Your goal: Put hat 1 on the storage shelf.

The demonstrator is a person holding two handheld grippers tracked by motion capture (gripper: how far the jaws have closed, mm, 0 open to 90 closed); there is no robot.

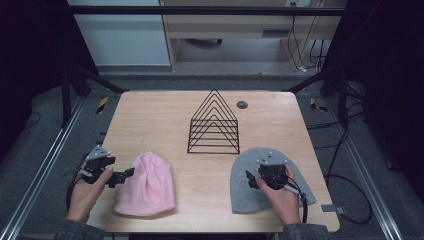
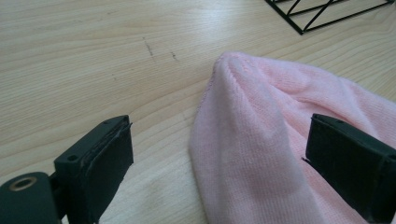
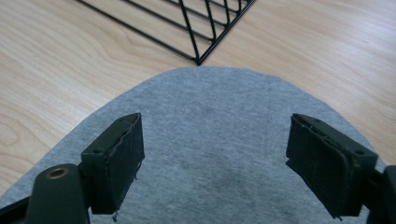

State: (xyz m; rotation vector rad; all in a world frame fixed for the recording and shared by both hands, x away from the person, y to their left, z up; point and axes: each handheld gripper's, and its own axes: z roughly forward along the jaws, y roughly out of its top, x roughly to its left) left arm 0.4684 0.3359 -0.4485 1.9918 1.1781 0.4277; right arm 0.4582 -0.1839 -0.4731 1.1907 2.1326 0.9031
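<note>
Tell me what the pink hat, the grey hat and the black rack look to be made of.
Pink hat: soft knit, likely acrylic or wool; fine ribbing and a fuzzy matt surface show in the left gripper view.
Grey hat: smoother, flatter fabric, perhaps fleece or fine jersey; no clear stitches, matt.
Black rack: thin wire, probably coated or painted metal; straight rigid rods in triangles, slight sheen.

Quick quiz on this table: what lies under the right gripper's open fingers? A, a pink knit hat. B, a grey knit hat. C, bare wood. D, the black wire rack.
B: in the right gripper view the right gripper has its fingers spread over the grey knit hat, with the black wire rack farther off; the pink knit hat lies by the left gripper.
</note>
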